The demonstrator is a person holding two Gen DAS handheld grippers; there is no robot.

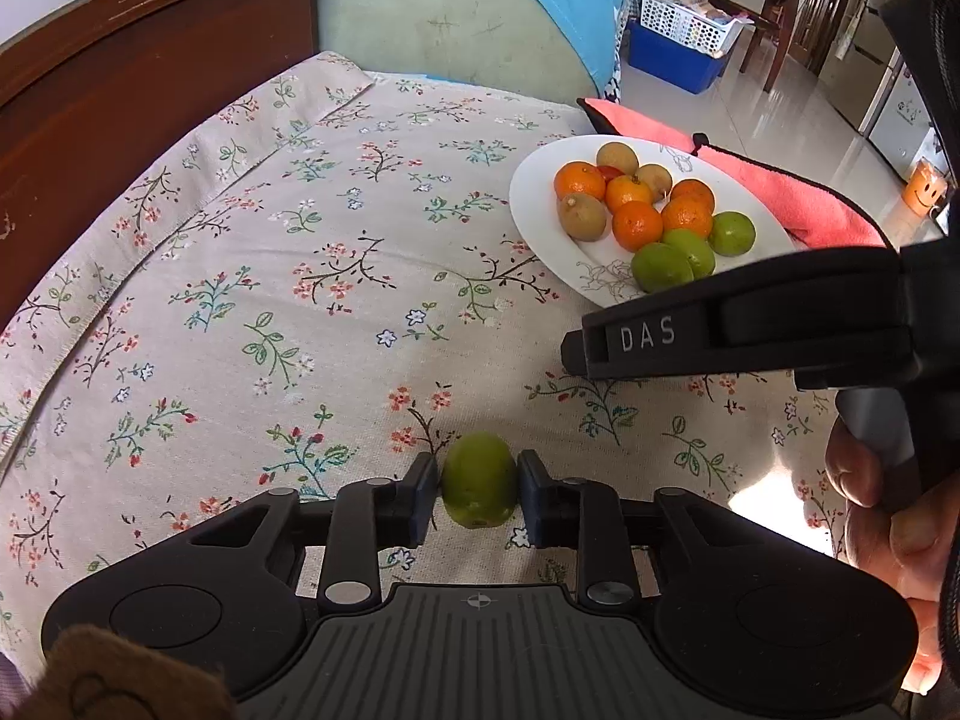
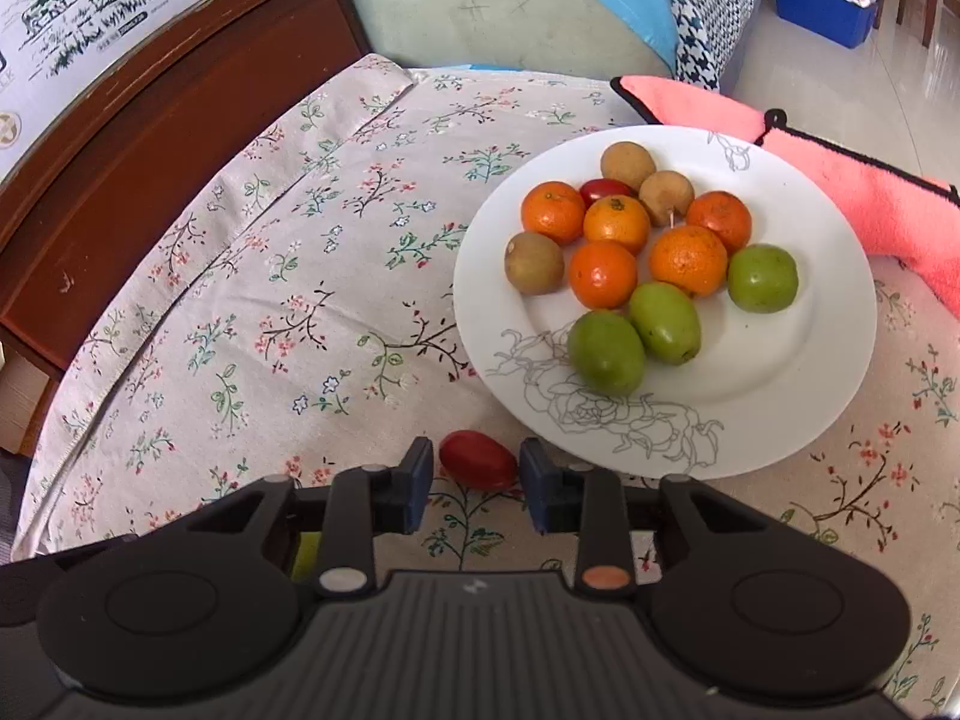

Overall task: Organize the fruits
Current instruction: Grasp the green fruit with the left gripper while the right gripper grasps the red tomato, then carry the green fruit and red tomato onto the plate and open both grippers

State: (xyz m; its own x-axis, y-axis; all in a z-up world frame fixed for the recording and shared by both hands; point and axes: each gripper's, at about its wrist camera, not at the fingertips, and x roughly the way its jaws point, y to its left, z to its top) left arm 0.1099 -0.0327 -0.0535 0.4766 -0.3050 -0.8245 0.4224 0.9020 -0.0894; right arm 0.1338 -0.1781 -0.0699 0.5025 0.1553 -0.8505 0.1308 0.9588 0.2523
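In the left wrist view my left gripper (image 1: 478,489) is shut on a green fruit (image 1: 480,477), low over the floral cloth (image 1: 270,276). In the right wrist view a red cherry tomato (image 2: 480,467) lies on the cloth between the fingers of my right gripper (image 2: 477,480). The right pad is at the tomato; a thin gap shows at the left pad. The white plate (image 2: 780,420) just beyond holds oranges (image 2: 603,273), three green fruits (image 2: 606,351), brown fruits (image 2: 534,263) and one red tomato (image 2: 603,187). The right gripper (image 1: 576,354) also shows from the side in the left wrist view, in front of the plate (image 1: 540,198).
A pink towel (image 2: 870,192) lies at the plate's far right edge. A dark wooden cabinet (image 2: 150,138) borders the table on the left, and a pale green chair back (image 2: 480,12) stands behind it. A hand (image 1: 876,480) holds the right gripper's handle.
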